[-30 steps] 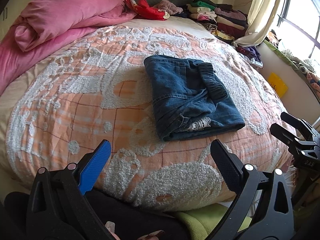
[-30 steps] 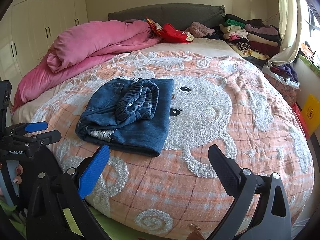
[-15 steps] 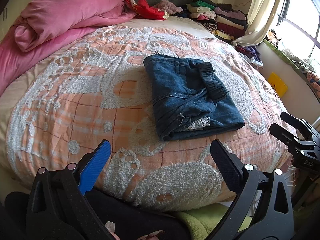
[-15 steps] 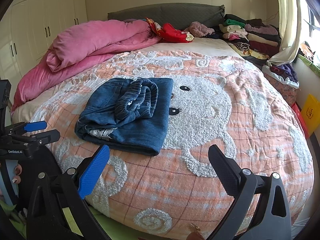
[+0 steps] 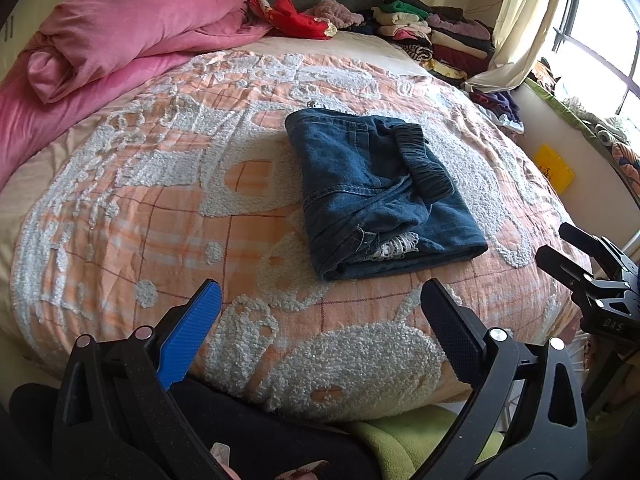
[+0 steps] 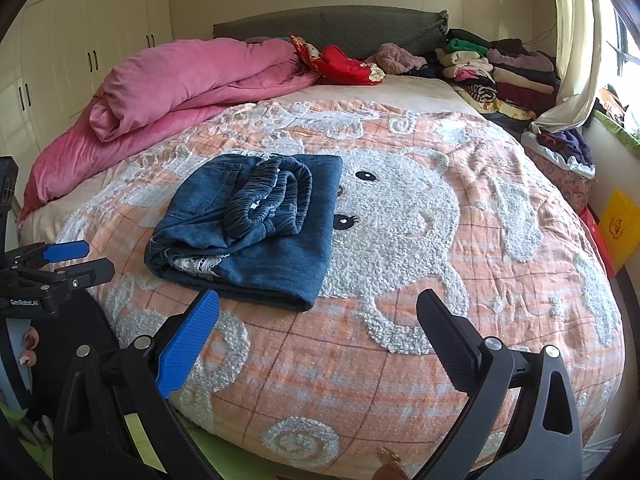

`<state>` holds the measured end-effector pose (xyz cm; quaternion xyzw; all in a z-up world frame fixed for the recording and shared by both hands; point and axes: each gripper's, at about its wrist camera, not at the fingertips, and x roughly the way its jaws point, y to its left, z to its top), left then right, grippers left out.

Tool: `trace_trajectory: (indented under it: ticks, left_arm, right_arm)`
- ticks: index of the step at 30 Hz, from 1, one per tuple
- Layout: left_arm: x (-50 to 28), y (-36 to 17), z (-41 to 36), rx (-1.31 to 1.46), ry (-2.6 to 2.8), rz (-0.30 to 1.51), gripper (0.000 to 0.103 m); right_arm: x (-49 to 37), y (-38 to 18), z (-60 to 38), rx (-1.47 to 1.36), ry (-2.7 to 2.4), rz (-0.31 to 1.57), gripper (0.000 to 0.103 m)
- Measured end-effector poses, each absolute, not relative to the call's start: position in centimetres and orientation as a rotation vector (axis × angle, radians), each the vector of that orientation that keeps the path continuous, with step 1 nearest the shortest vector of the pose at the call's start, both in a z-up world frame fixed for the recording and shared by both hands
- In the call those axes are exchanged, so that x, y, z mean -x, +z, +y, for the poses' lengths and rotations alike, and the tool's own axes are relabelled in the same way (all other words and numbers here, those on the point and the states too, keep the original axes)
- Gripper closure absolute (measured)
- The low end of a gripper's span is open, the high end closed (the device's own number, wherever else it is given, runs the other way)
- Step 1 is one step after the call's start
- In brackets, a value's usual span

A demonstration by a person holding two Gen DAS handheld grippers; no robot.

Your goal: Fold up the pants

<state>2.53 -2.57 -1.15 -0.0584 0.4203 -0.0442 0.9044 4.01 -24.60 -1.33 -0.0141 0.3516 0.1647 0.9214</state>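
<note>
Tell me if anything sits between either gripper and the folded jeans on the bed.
Nothing visible does. Only bare bedspread lies between the open right gripper and the folded jeans, and likewise ahead of the open left gripper.

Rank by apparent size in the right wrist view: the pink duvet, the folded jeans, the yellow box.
1. pink duvet
2. folded jeans, though they lie nearer the camera
3. yellow box, partly cut off

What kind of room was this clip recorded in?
Most likely a home bedroom: a bed with an orange plaid blanket, a rolled pink duvet, white built-in wardrobes, and folded blue denim pants lying on the bed.
</note>
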Motion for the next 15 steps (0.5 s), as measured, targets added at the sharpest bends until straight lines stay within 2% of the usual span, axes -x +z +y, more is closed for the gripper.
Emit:
trace_trajectory:
  ticks: [15]
  left_arm:
    - [-2.46,-1.11,-2.70,0.121,-0.102,0.865,0.010]
  right_arm:
    - [-4.32,-1.86,-24.81,0.039,0.318,0.735,0.005]
